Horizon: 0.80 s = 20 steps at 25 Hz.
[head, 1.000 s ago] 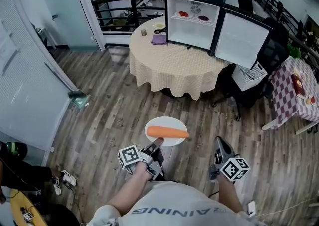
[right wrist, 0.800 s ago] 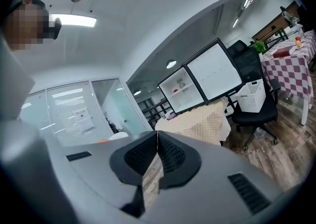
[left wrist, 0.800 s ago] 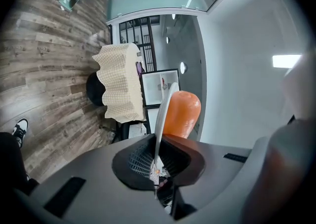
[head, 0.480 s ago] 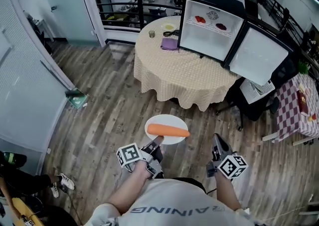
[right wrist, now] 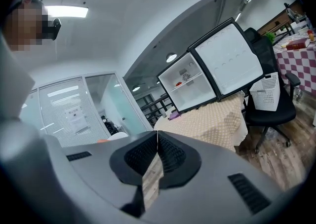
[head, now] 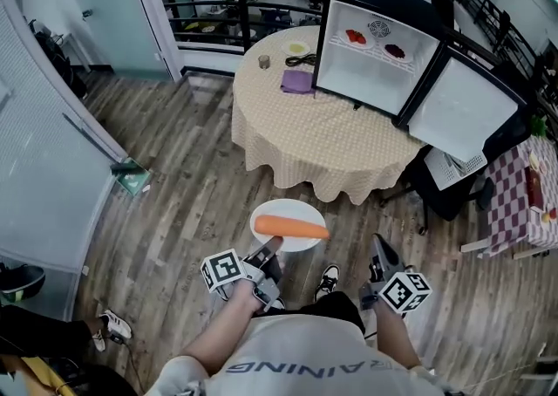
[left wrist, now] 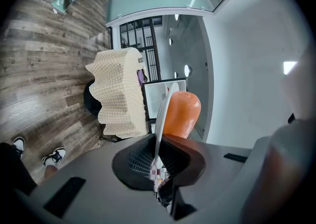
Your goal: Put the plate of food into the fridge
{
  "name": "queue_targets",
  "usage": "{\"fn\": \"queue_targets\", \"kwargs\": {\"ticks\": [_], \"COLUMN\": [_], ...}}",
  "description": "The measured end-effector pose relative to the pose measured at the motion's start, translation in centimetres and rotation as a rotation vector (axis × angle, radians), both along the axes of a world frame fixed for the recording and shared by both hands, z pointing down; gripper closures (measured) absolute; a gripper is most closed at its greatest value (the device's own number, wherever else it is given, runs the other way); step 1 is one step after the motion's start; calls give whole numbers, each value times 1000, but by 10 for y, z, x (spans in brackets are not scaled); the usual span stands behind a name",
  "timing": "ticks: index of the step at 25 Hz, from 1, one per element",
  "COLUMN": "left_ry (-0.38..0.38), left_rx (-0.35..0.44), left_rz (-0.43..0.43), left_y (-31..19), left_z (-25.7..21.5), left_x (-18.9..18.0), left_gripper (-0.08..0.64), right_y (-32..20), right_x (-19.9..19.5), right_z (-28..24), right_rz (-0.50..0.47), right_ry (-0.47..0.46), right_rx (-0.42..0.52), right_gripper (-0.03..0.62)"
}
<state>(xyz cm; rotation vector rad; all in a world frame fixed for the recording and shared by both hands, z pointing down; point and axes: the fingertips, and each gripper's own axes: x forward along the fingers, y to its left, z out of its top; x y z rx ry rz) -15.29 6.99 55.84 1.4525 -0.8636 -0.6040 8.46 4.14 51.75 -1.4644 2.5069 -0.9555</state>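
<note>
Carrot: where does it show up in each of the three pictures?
Head view: carrot lower centre, on the plate.
Left gripper view: centre, beside the plate's edge.
Right gripper view: only an orange sliver, left of centre.
Shared landmark: the open fridge.

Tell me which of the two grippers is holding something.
The left gripper: its jaws pinch the rim of the white plate carrying the carrot. The right gripper is shut on nothing.

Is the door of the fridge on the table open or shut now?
Open. The door stands swung aside, and the fridge shows its white inside.
</note>
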Motion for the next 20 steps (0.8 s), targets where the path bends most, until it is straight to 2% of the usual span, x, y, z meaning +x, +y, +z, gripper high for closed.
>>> {"fn": "queue_targets", "kwargs": {"ticks": [6, 11, 15, 20], "left_ry": [-35, -10, -23, 6], "left_rx": [-23, 16, 6, -2], "left_rz": [-26, -60, -94, -129], "left_y": [-50, -101, -132, -168], "left_z": [3, -14, -14, -13], "left_x": [13, 40, 59, 83], "left_gripper": [535, 535, 535, 535], "right_y": [-64, -116, -150, -189], "right_x": [7, 29, 49, 73], "right_z": [-1, -10, -6, -2], "right_rz": [-41, -83, -114, -136], "right_ry": [-13, 10, 11, 4], "right_rx": [23, 52, 52, 52], "right_gripper": [569, 569, 569, 569]}}
